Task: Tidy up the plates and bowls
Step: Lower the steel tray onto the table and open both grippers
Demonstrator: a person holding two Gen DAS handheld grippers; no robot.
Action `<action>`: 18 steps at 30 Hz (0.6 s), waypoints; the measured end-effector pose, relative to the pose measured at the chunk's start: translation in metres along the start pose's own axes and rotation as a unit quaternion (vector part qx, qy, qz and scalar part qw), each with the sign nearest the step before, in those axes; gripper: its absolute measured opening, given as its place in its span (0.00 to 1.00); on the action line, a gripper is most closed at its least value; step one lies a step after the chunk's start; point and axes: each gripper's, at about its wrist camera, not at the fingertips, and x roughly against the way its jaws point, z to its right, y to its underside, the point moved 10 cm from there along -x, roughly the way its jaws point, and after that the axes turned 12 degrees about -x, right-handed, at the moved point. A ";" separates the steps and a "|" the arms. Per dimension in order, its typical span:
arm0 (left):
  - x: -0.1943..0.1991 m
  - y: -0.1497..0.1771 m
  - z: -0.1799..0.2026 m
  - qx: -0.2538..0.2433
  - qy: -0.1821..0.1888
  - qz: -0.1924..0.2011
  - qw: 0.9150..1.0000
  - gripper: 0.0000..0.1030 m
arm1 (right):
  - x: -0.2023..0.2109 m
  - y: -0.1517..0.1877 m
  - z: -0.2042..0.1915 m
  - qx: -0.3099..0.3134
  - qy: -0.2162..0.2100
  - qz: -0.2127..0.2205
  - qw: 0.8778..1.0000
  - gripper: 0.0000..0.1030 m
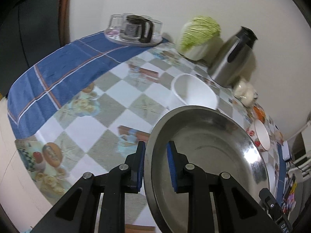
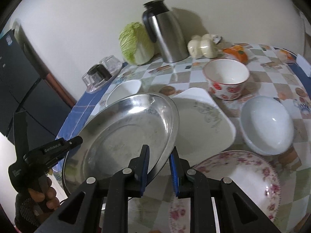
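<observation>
1. I am holding the steel plate [image 2: 124, 134] from two sides: my right hand-held gripper [image 2: 159, 171] is nearly closed, its blue pads pinching the plate's near right rim, and my left hand-held gripper [image 1: 156, 168] is nearly closed on the opposite rim, one pad outside and one inside the dish.
2. The plate is sitting tilted above the desk [image 1: 93, 101], overlapping the white square plate [image 2: 206, 120] and the small white square bowl [image 2: 126, 91] in the right wrist view.
3. It is round, shallow, shiny and scuffed, and it is carrying nothing.
4. The square plate is showing a faint grey leaf print and is lying empty.
5. To its right a plain white bowl [image 2: 267, 125] is resting tilted, empty; behind it the red-flowered bowl [image 2: 226, 79] is standing upright, also empty.
6. Nearest me a pink-rose patterned plate [image 2: 243, 182] is lying flat under the right hand-held gripper.
7. Along the wall a cabbage [image 2: 135, 42], a steel thermos jug [image 2: 165, 33] and some pale buns [image 2: 202, 46] are standing.
8. At the far left a round tray [image 1: 134, 39] is holding a glass coffee pot [image 1: 138, 28] and clear glasses, on a blue cloth [image 1: 58, 69].
9. A gloved hand [image 2: 38, 200] is gripping the left tool's handle.
</observation>
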 end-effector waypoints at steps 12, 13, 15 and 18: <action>-0.013 -0.003 0.056 -0.058 0.020 -0.002 0.998 0.23 | 0.005 -0.022 0.055 -0.047 0.022 0.014 0.999 0.21; -0.014 -0.003 0.060 -0.062 0.021 -0.002 0.998 0.23 | 0.005 -0.023 0.059 -0.051 0.023 0.016 0.998 0.21; -0.017 -0.004 0.068 -0.069 0.024 -0.001 0.997 0.23 | 0.006 -0.026 0.066 -0.058 0.025 0.019 0.998 0.21; -0.023 -0.003 0.077 -0.075 0.028 -0.005 0.997 0.23 | 0.006 -0.030 0.075 -0.066 0.028 0.025 0.997 0.21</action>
